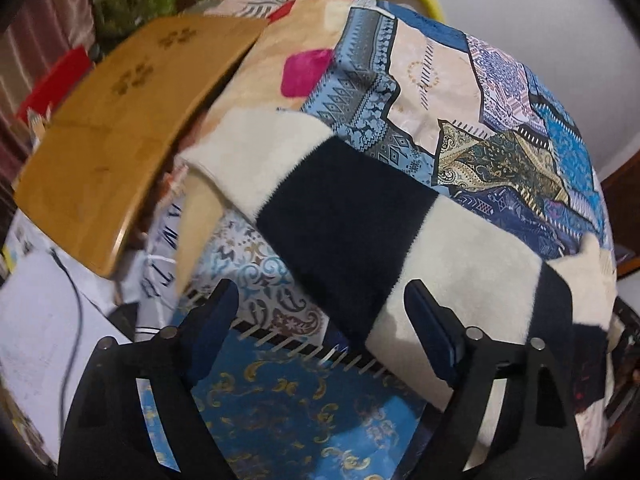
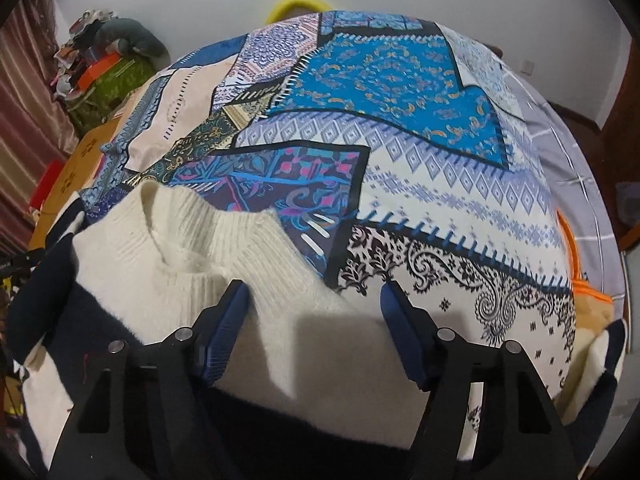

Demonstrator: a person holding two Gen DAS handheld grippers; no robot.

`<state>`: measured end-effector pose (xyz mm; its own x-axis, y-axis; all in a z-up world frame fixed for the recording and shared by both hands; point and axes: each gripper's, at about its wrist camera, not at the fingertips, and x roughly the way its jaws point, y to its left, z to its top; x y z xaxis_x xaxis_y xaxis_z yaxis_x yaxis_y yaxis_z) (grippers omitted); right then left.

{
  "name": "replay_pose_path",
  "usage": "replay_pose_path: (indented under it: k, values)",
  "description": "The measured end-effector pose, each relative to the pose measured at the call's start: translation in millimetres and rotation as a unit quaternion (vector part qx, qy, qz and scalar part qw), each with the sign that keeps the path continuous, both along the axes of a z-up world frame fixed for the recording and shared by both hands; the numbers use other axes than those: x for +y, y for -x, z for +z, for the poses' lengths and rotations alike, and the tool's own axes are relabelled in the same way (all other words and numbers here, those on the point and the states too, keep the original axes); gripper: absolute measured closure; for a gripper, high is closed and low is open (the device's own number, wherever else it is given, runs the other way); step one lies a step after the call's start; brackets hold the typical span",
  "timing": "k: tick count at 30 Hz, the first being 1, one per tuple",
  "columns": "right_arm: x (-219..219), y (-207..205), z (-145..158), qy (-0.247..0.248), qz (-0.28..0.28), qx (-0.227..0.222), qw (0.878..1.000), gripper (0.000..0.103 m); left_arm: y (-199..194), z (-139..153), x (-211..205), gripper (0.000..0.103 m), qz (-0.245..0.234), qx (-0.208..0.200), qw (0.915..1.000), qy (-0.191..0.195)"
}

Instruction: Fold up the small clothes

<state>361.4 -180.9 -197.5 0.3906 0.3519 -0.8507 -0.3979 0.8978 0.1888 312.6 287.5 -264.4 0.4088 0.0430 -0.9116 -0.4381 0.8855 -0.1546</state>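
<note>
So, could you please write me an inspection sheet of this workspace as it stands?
Surface: patchwork bedspread, blue, cream and paisley panels.
Job's things: cream and navy striped sweater lying unfolded; ribbed collar faces the right gripper.
Clutter: wooden board at the bed's edge; papers beside it.
Grippers: left gripper open over a sleeve; right gripper open over the shoulder, pads not pressing.
Cables: dark cable across the papers.
Surroundings: white wall, yellow hoop, piled belongings, curtain.

The sweater (image 2: 168,264) runs off the right wrist view's bottom edge toward 6 o'clock. The wooden board (image 1: 120,128) at 10 o'clock is blurred.
</note>
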Motion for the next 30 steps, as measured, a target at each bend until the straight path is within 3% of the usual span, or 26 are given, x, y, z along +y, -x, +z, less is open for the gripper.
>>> replay_pose_path:
  k: [7, 9, 13, 23, 30]
  values:
    - [8, 1, 3, 0.003, 0.025, -0.018, 1.000, 0.080, -12, -6, 4, 0.042, 0.009, -0.004, 0.9999, 0.008]
    - [12, 1, 4, 0.008, 0.026, -0.024, 0.999, 0.087, -17, -6, 5, 0.064, 0.010, 0.001, 0.9999, -0.001]
    - [14, -5, 7, 0.017, 0.018, -0.033, 0.999, 0.092, -26, -6, 9, 0.089, 0.009, 0.009, 0.9999, -0.010]
    - [13, -39, 15, 0.055, -0.042, -0.063, 0.996, 0.103, -31, 8, 18, 0.097, 0.019, -0.006, 0.9992, -0.035]
    - [-2, -41, 20, 0.021, -0.040, -0.036, 0.998, 0.102, -24, 45, 8, 0.098, 0.008, -0.044, 0.9975, -0.055]
